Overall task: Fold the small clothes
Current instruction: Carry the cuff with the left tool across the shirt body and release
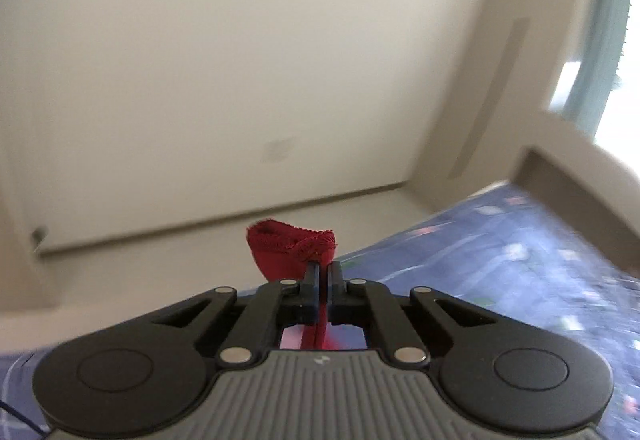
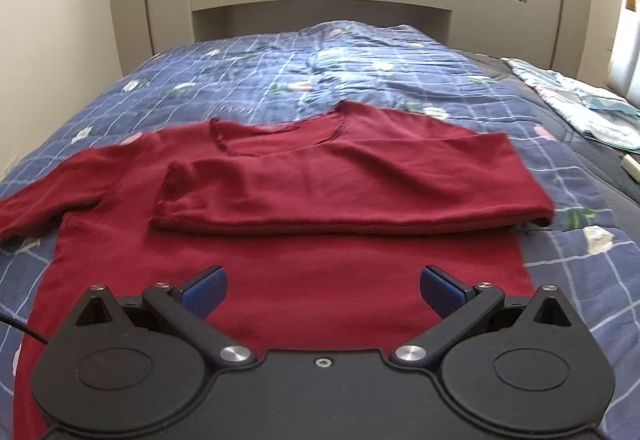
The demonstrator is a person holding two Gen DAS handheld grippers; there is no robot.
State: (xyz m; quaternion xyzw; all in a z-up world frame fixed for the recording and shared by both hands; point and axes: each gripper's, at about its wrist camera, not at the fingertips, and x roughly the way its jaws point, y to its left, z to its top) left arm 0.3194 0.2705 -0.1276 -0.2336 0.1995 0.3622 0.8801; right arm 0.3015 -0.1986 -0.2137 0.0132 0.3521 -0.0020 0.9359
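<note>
Already the left gripper (image 1: pixel 324 268) has its fingers pinched shut on a red sleeve cuff (image 1: pixel 292 244), while the right gripper (image 2: pixel 322 286) hovers with fingers spread over the hem end of the red sweater (image 2: pixel 280 280), whose long axis runs away toward the neckline on the bed (image 2: pixel 240 80).

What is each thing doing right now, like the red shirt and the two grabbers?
Red shirt: flat on the bed, one sleeve folded across the chest, other sleeve spread out.
Left gripper: shut on red fabric, a pinched, lifted bit.
Right gripper: open, over the shirt's lower part.
Blue quilt: spread, slightly rumpled.
</note>
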